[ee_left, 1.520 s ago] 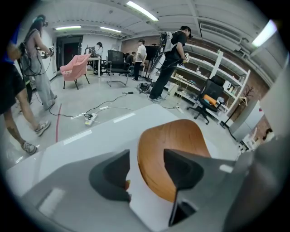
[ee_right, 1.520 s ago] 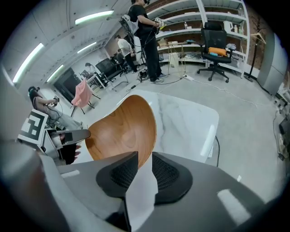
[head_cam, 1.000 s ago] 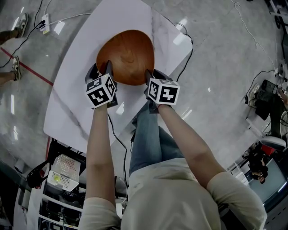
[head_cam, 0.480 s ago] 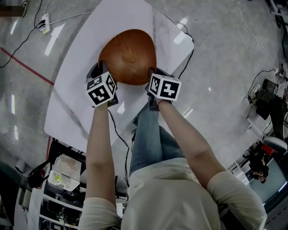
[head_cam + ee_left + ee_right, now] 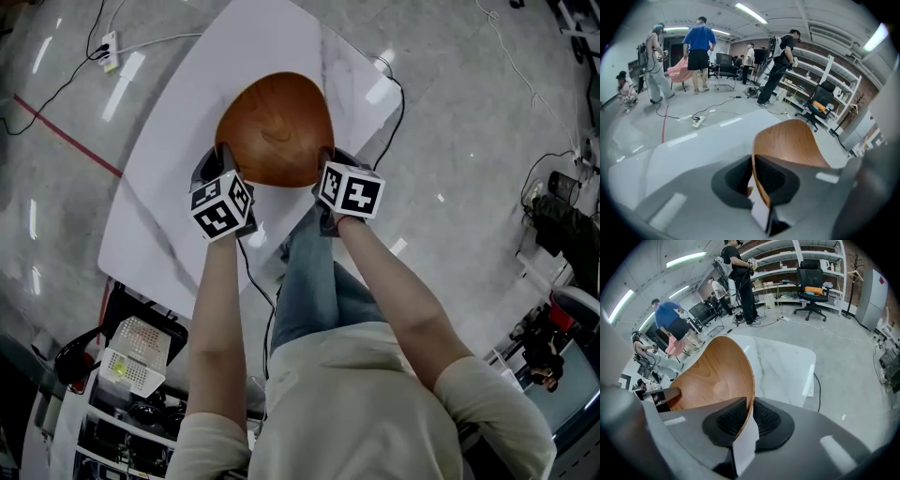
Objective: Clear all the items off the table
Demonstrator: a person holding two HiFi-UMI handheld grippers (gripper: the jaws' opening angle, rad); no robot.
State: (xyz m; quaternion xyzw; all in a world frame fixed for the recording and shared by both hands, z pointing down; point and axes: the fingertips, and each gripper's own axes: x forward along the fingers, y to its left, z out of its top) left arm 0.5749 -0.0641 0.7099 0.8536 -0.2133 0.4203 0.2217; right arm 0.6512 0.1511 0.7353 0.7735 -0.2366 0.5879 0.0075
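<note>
A large, shallow brown wooden bowl (image 5: pixel 277 127) sits over the white marble-look table (image 5: pixel 178 150). My left gripper (image 5: pixel 223 157) is at the bowl's near left rim and my right gripper (image 5: pixel 325 161) at its near right rim. In the left gripper view the bowl (image 5: pixel 792 145) has its thin rim between the dark ribbed pads of the left gripper (image 5: pixel 754 180), whose jaws are closing on it. In the right gripper view the bowl (image 5: pixel 710 376) has its rim pinched by the right gripper (image 5: pixel 749 417), whose jaws are also closing.
A black cable (image 5: pixel 398 103) runs off the table's right edge onto the grey floor. A power strip (image 5: pixel 110 45) and a red floor line (image 5: pixel 66 141) lie to the left. A cart with a white basket (image 5: pixel 131 361) stands near my left side. Several people (image 5: pixel 698 51) and shelves (image 5: pixel 787 268) stand beyond.
The left gripper's jaws have come together on the bowl's rim. Both grippers stay at the near rim, and bowl and grippers have shifted slightly right and down in the head view.
</note>
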